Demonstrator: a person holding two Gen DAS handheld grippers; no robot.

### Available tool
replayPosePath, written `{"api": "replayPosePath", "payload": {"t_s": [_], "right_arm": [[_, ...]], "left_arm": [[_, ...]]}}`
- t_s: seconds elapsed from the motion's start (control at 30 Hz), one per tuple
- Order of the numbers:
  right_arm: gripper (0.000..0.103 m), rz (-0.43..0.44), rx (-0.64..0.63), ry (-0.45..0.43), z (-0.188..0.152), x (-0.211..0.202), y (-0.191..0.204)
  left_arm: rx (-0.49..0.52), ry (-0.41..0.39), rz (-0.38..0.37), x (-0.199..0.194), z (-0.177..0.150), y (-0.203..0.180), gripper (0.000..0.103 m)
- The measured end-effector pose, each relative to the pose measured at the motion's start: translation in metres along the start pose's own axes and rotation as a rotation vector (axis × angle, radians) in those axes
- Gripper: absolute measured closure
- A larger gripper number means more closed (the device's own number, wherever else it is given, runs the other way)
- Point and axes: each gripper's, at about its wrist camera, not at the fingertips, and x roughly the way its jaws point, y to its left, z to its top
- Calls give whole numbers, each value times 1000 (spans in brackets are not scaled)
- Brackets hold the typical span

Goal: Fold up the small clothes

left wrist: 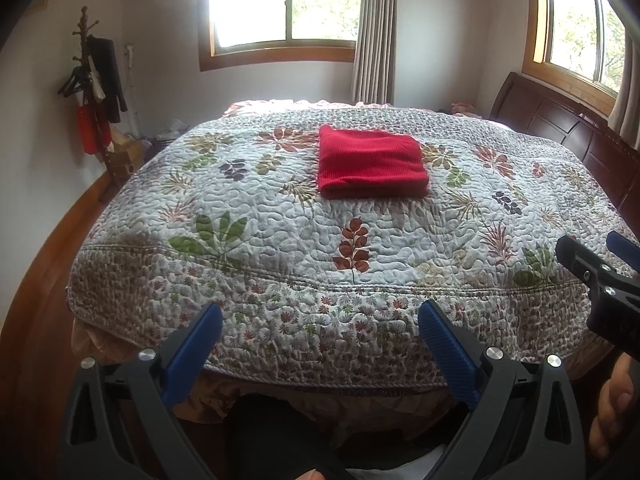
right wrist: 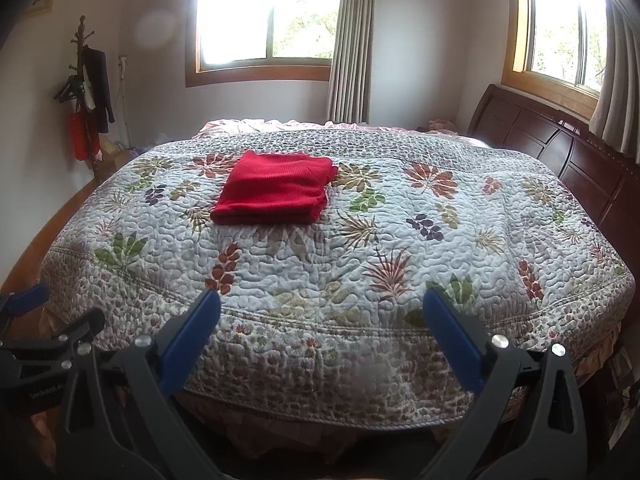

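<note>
Open claws (left wrist: 320, 316) before crosswise folded red garment (left wrist: 370, 166)

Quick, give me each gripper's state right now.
Left gripper: open, holding nothing.
Right gripper: open, holding nothing.
Red garment lies folded on the bed, untouched.

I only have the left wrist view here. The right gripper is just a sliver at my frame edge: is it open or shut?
Observer: Open. The right gripper shows both blue fingers spread wide, nothing between them.
Operator: Is it touching the red garment?
Observer: No. The folded red garment lies farther up the quilt, apart from the fingers.
Operator: Anything near the headboard I'm missing?
Observer: More of the dark wooden headboard shows, running along the bed's right side.
</note>
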Motion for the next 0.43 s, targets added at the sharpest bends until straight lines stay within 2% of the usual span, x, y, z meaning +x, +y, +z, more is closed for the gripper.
{"api": "replayPosePath", "payload": {"t_s": [0.43], "right_arm": [[3,33,8,8,3,4,-2]], "left_arm": [[0,-7,5,0,5,1,4]]}}
